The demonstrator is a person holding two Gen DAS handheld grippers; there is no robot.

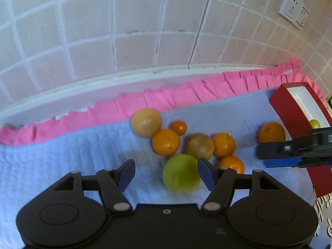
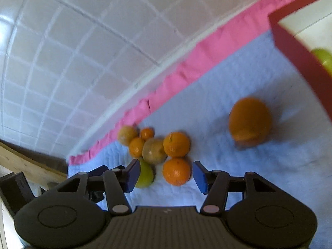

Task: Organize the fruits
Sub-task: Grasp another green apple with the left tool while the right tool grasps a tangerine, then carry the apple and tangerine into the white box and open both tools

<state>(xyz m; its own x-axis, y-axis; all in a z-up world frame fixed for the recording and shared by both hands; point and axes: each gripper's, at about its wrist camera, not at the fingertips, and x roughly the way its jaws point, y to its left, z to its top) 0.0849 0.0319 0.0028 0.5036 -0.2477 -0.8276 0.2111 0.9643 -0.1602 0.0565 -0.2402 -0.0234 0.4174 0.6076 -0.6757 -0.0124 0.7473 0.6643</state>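
A cluster of fruit lies on a light blue mat [image 1: 62, 155]: several oranges, two tan round fruits and a green apple [image 1: 181, 173]. My left gripper [image 1: 166, 174] is open, with the green apple between its fingers, close to the right finger. My right gripper [image 2: 165, 175] is open above the mat, and an orange [image 2: 176, 171] lies between its fingers. The green apple also shows in the right wrist view [image 2: 145, 175], behind the left finger. A lone orange [image 2: 250, 121] lies nearer the red box [image 2: 298, 56]. A green fruit [image 2: 322, 61] sits inside the box.
The red box with a white inside [image 1: 294, 112] stands at the right of the mat. A pink cloth strip [image 1: 166, 97] runs along the back, under a tiled wall [image 1: 124, 31]. The right gripper shows in the left wrist view [image 1: 294, 149], beside the box.
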